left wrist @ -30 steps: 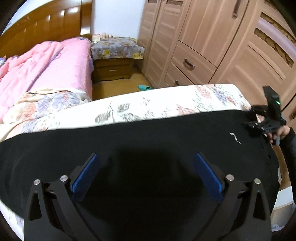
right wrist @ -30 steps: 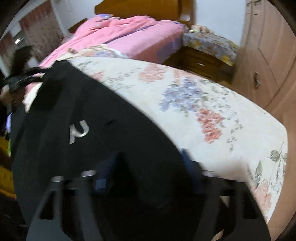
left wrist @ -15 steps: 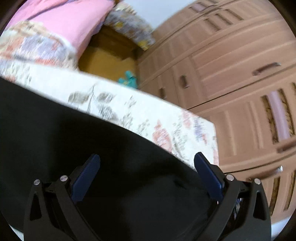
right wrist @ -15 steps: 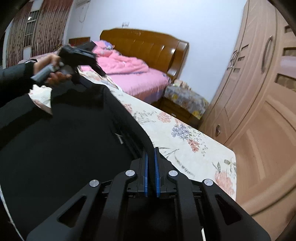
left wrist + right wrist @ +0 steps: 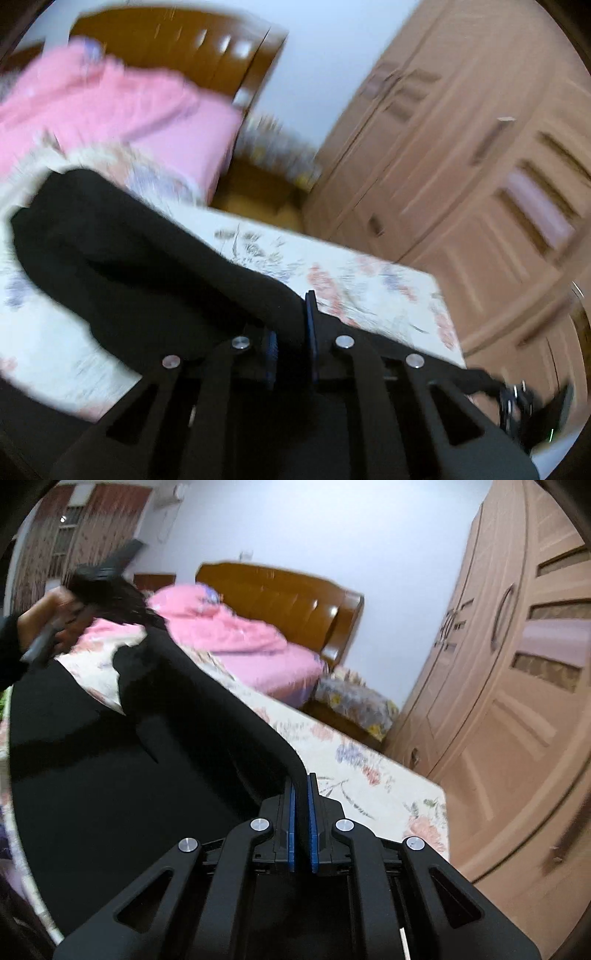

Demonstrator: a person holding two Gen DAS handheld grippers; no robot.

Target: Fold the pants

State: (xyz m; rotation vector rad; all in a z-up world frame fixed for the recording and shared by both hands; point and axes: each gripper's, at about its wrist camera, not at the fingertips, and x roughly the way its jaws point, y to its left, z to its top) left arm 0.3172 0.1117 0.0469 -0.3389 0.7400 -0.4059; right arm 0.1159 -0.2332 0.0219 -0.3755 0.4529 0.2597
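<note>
Both my jaws are clamped on the black, soft cotton-like pants [image 5: 110,775], one pair at each end of the same lifted edge. In my right wrist view the right gripper [image 5: 302,794] has its blue pads [image 5: 291,827] pressed together on a ridge of black cloth, and that ridge climbs away up and to the left to my left hand [image 5: 48,624], where the left gripper [image 5: 291,332] pinches the other end (its own view is smeared, but the pads sit tight on a thick fold).

So the long axis of the held edge runs from one gripper to the other, and the rest of the garment hangs down from it onto the cream flowered bedspread [image 5: 369,775] of the bed. The free bulk lies below and toward me, the bare bedspread beyond the edge, toward the tan wooden wardrobe [image 5: 517,701].

I judge the next move carries this edge across the cloth below; neither hand is nearer, so both should travel together or the fold will skew.
</note>
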